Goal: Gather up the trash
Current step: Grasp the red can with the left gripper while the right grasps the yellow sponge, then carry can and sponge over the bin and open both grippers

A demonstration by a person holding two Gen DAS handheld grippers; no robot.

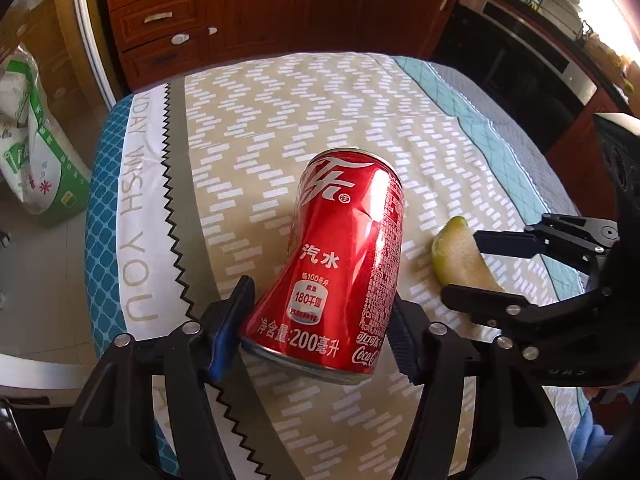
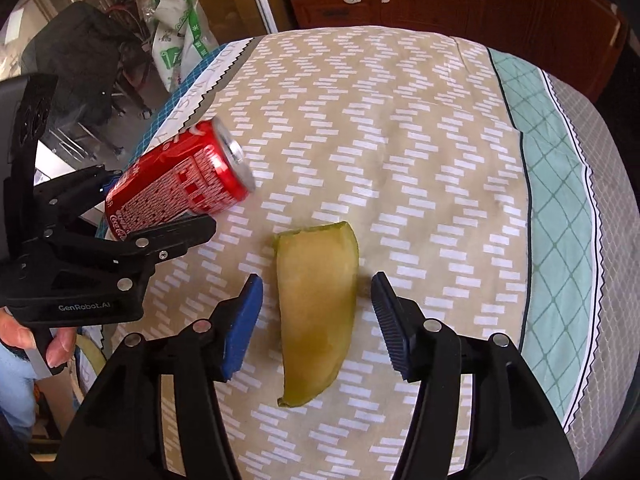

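Two grippers over trash on the table
Left gripper (image 1: 320,328) clamps the dented red can (image 1: 344,268); right gripper (image 2: 316,320) gapes astride the peel (image 2: 316,312)

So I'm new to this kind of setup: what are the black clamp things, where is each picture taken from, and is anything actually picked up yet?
A person holds a hand-held gripper in each hand, each with a camera looking along its fingers. One picture is from the left gripper, whose pads sit against a dented red soda can, apparently gripping it near its base. The other is from the right gripper, standing open around a yellow-green fruit peel without touching it. Both lie on a patterned tablecloth. The person's hand shows at the edge.
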